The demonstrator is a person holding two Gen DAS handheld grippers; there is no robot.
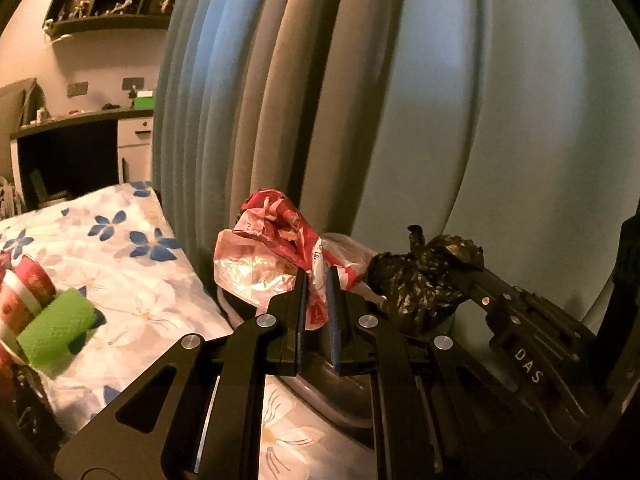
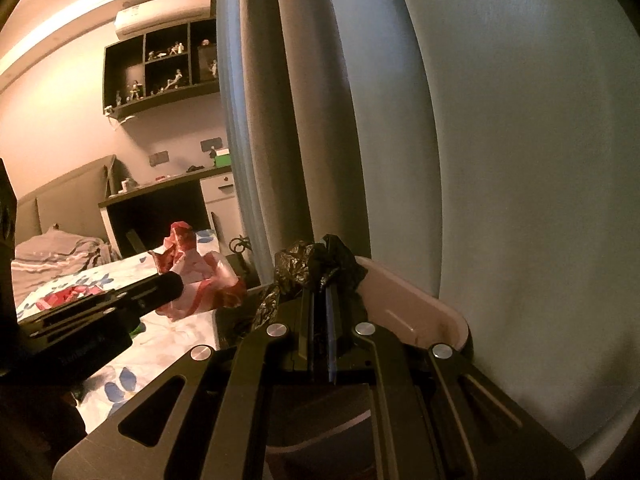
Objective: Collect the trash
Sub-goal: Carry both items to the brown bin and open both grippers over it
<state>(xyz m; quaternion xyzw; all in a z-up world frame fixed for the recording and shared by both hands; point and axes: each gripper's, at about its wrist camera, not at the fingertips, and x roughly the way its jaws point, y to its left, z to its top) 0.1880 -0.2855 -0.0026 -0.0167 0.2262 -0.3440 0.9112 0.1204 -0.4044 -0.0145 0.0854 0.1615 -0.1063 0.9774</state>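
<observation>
Big grey curtain [image 1: 400, 100] fills most of both views, hanging right behind everything. Left of the curtain is the bed [image 1: 132, 280] with its blue-flower sheet, and a green sponge [image 1: 56, 330] plus some red-and-white cups [image 1: 24, 296] sit on it, well away from the curtain. A pale bin [image 2: 416, 304] stands right up against the curtain's foot, rim showing under both grippers.

Left gripper [image 1: 318, 280] is pinching a crumpled red-and-white wrapper [image 1: 272, 252], which sticks up in front of the curtain folds over the bin. Right gripper [image 2: 320, 284] has its fingers squeezed on a scrunched black bag [image 2: 316, 264], also right in front of the curtain, just beside the wrapper. Can't tell if the two bits of trash touch.
</observation>
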